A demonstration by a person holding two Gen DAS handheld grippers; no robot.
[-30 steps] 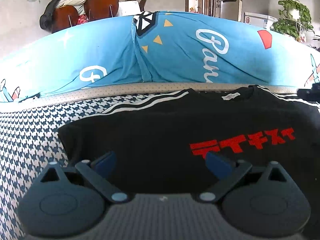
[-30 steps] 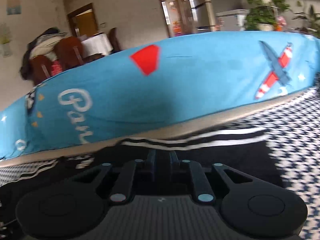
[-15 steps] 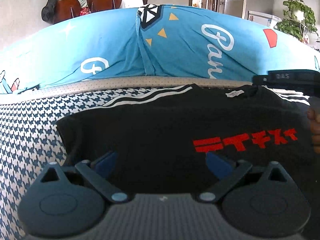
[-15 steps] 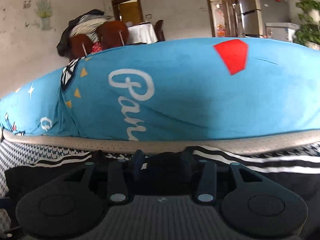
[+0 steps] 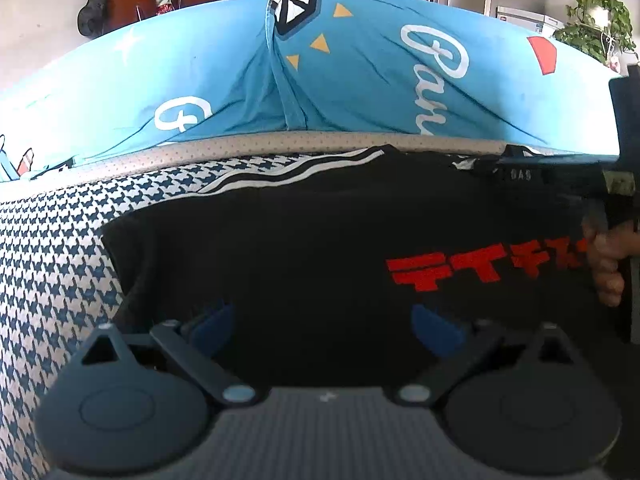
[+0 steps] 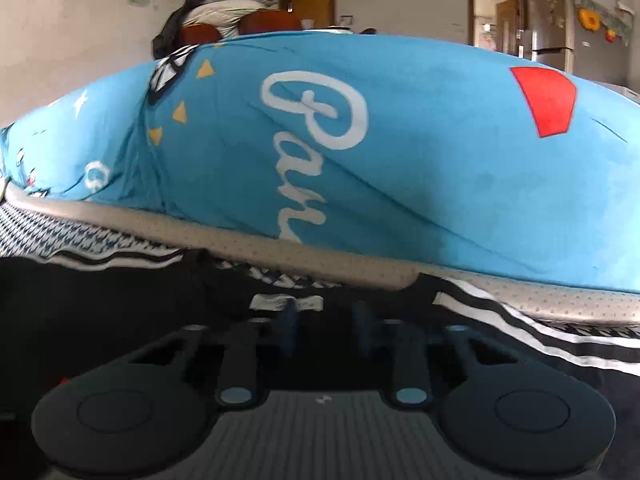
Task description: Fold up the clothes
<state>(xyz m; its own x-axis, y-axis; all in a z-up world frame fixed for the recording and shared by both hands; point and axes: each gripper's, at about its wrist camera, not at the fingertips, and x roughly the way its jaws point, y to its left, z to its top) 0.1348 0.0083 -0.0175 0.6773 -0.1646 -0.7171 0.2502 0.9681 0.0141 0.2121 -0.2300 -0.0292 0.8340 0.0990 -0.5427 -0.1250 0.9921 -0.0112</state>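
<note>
While both grippers hang over the garment, findings run left to right as follows.

Surface: a houndstooth cover (image 5: 48, 260) lies under the work, with a beige dotted edge band behind it.
Backdrop: a blue quilt (image 5: 360, 92) with white script and coloured shapes rises behind the band across the full width.
Task item: a black T-shirt (image 5: 300, 248) lies spread flat on the houndstooth cover, collar towards the quilt.
Left sleeve: white stripes (image 5: 296, 170) run along its shoulder edge, slightly rippled.
Left gripper (image 5: 320, 314): jaws released and spread wide. It hovers over the lower left part of the shirt, and the blue pads grip nothing.
Chest print: red lettering (image 5: 460, 272) sits right of centre on the shirt front.
Neck label (image 6: 286, 303): white, inside the collar, just behind the right gripper's left finger.
Right gripper (image 6: 326, 316): at the collar, jaws narrow and just been closing. Dark collar fabric lies between the fingers, but I cannot tell whether the pads press on it.
Hand (image 5: 606, 268): at the far right of the left wrist view, wrapped round the right gripper's handle, above the end of the print.
</note>
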